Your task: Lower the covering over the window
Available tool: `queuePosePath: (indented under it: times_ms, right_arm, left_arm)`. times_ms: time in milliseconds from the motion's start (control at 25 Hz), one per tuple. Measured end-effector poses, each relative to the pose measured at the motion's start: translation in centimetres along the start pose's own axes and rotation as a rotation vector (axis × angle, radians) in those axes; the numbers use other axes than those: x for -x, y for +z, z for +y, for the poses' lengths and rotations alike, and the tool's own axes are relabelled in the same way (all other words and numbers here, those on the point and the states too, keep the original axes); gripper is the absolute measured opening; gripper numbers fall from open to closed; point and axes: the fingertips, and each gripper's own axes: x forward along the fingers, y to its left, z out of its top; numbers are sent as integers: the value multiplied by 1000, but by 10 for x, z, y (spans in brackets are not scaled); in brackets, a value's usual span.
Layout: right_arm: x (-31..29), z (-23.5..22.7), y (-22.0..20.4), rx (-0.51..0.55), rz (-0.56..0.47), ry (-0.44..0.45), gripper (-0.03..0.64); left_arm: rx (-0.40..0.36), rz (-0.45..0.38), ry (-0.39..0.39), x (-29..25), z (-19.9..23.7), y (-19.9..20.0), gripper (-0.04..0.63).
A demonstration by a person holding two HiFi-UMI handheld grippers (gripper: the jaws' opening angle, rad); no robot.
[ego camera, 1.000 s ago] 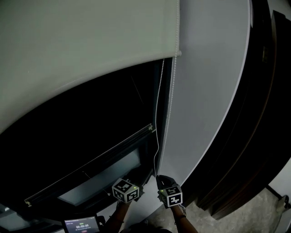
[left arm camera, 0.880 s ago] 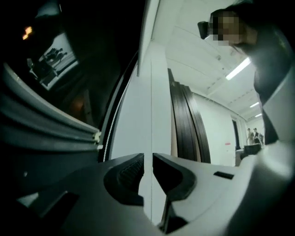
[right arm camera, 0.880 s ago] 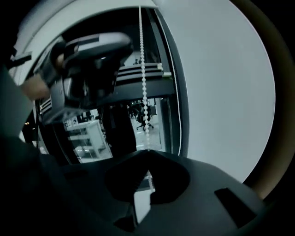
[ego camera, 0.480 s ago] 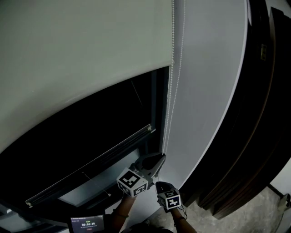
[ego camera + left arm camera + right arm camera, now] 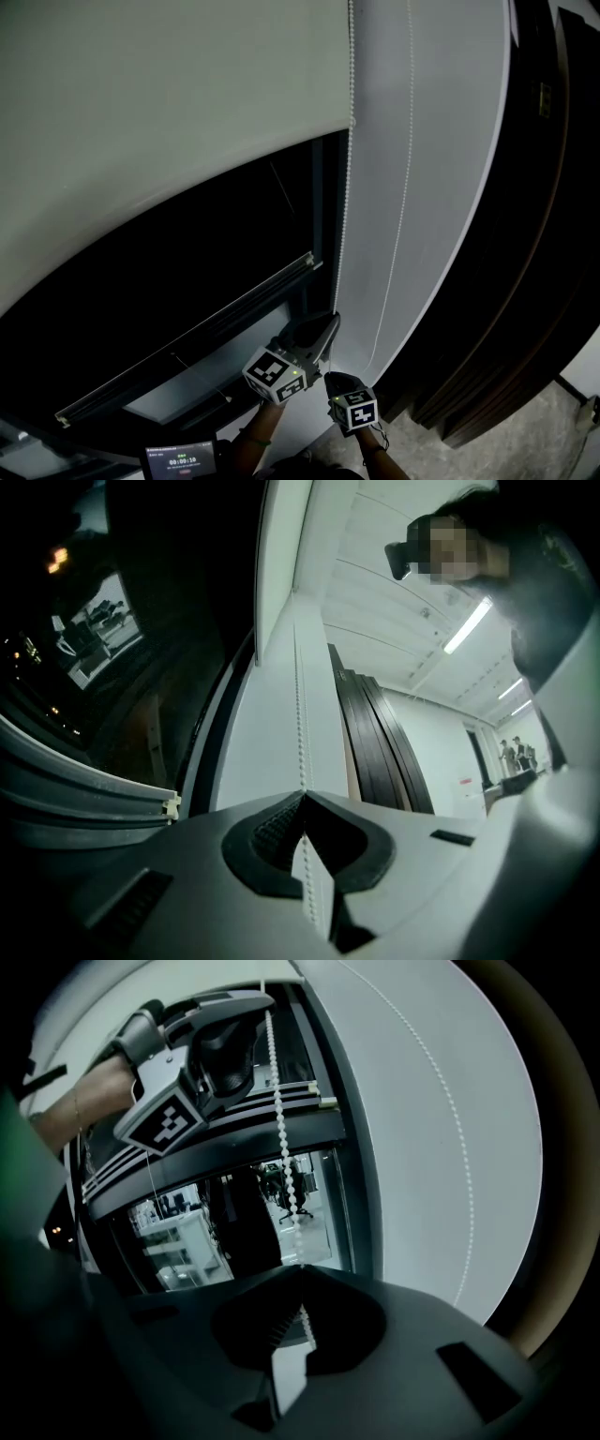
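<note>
A pale roller blind (image 5: 169,103) covers the top of the dark window (image 5: 187,272); its bottom edge curves down to the left. One strand of the white bead chain (image 5: 345,216) hangs taut along the window frame, and a second strand (image 5: 401,197) bows out over the wall. My left gripper (image 5: 325,328) is shut on the taut bead chain (image 5: 300,714), just above my right gripper (image 5: 339,381). In the right gripper view the same bead chain (image 5: 280,1138) runs from the left gripper (image 5: 220,1030) down into the right gripper's shut jaws.
A white wall panel (image 5: 441,141) lies right of the window. Dark wooden panels (image 5: 548,234) stand further right, over a grey floor (image 5: 553,436). A horizontal window bar (image 5: 187,333) crosses the glass. A small lit timer screen (image 5: 178,461) is at the bottom edge.
My left gripper has risen and shut on the chain above the right gripper. The loose strand has swung out to the right across the wall. The blind's edge sits slightly lower in view.
</note>
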Motion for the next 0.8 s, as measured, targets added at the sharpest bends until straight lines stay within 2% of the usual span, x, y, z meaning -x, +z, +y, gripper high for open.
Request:
queuePosePath:
  times_ms: [160,400,480,560,680,800]
  right_arm:
    - [8,-6,7,-50,-23,5,12]
    - [30,-10,48,-73,-125,11,14]
    - [42,-13,69,-67,-192,-5,14]
    - [57,-14,95,-66,-271,-16,14]
    - [86,-4,143,-70,-395,23,14]
    - [118,11,197,-15,-531,69,14]
  left_arm:
    - [22,-29,36,10,9,-1,3]
    - [-7,-20,54,16,13,1,3]
    - [-17,79,59,18,16,-25,3]
    - [0,223,68,26,20,-77,2]
    - [119,324,97,49,19,-139,3]
    - [118,457,81,64,7,-185,3]
